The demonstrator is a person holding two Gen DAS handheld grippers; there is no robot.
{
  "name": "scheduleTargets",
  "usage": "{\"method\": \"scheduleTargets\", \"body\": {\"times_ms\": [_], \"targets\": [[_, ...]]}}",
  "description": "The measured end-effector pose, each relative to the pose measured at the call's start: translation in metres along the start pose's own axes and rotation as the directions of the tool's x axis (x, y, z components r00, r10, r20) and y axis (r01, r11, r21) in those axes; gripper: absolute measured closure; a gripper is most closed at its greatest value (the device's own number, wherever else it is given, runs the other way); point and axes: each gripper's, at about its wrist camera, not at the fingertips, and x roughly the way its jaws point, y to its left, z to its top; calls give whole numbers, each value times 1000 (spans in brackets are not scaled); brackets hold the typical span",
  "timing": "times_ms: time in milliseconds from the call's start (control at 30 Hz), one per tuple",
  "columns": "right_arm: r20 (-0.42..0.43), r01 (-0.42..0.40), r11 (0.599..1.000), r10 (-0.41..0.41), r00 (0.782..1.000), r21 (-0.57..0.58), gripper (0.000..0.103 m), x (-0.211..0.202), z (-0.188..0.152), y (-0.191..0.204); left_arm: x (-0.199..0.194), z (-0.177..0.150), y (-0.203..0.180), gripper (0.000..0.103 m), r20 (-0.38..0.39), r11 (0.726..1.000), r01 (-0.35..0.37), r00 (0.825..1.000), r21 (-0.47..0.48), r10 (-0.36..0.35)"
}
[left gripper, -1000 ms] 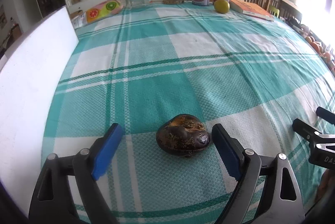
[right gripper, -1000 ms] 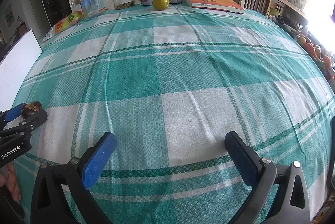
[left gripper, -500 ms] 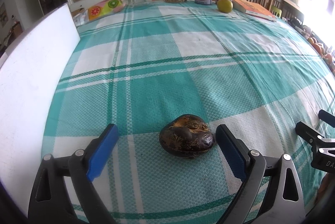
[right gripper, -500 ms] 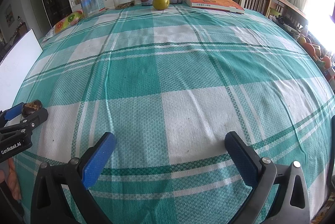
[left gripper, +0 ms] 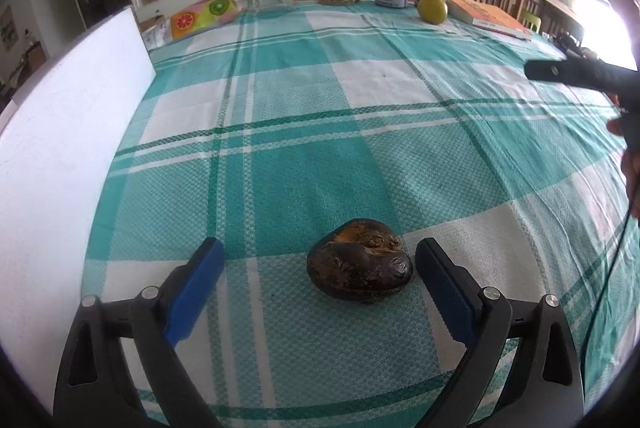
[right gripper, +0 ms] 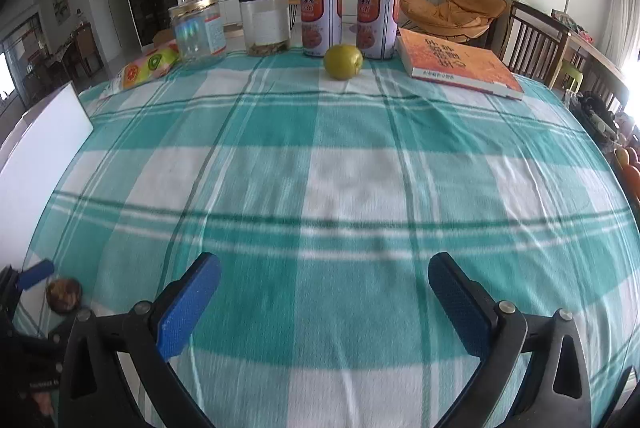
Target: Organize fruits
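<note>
Dark fruit (left gripper: 360, 264) lying crosswise, perhaps rotten, untouched between opening left tool (left gripper: 320, 278), right tool (right gripper: 324, 298) wide, empty.

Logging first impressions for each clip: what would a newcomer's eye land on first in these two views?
Most striking is the dark, shrivelled brown fruit lying on the teal-and-white checked tablecloth between the blue pads of the left gripper, whose jaws are opening and do not touch it. Next comes the yellow-green fruit at the far edge, in front of two red-labelled canisters and beside an orange book.
</note>
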Motion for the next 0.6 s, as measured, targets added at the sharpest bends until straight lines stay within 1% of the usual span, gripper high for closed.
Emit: {"method": "scheduleTargets", "body": {"times_ms": [67, 133, 200, 233, 267, 300, 367, 400, 433, 467, 500, 533, 600], "targets": [[12, -17, 998, 17, 1000, 53, 1, 30, 43, -14, 0, 0, 0, 5, 0, 1000, 0, 1000, -1, 0], [18, -36, 993, 34, 999, 112, 1, 61, 79, -23, 0, 0, 0, 5, 0, 1000, 0, 1000, -1, 0], [19, -61, 985, 59, 998, 164, 2, 90, 106, -26, 0, 0, 1, 5, 0, 1000, 0, 1000, 0, 0], [5, -62, 981, 62, 998, 184, 3, 105, 118, -27, 0, 0, 0, 5, 0, 1000, 0, 1000, 0, 0], [-5, -60, 978, 62, 998, 199, 8, 118, 126, -27, 0, 0, 0, 5, 0, 1000, 0, 1000, 0, 0], [-11, -66, 975, 70, 998, 211, 10, 130, 134, -26, 0, 0, 0, 5, 0, 1000, 0, 1000, 0, 0], [-30, -54, 974, 62, 998, 220, 16, 150, 143, -25, 0, 0, 0, 5, 0, 1000, 0, 1000, 0, 0], [-40, -49, 973, 60, 997, 225, 22, 157, 144, -25, 0, 0, 0, 4, 0, 1000, 0, 1000, 0, 0], [-50, -67, 970, 81, 995, 234, 49, 163, 145, -26, 0, 0, 1, 4, 0, 1000, 0, 1000, -1, 0], [-39, -89, 964, 102, 994, 251, 54, 163, 144, -28, 0, 0, 0, 4, 0, 1000, 0, 1000, 0, 0], [-22, -85, 963, 94, 995, 255, 54, 158, 142, -28, 0, 0, 1, 4, 0, 1000, 0, 1000, 0, 0], [0, -99, 963, 102, 995, 251, 54, 150, 138, -28, 1, 0, 1, 4, 0, 1000, 0, 1000, 0, 0], [21, -140, 959, 140, 990, 248, 54, 131, 128, -29, 1, 0, 1, 4, 0, 1000, 1, 1000, 0, -1]]}}
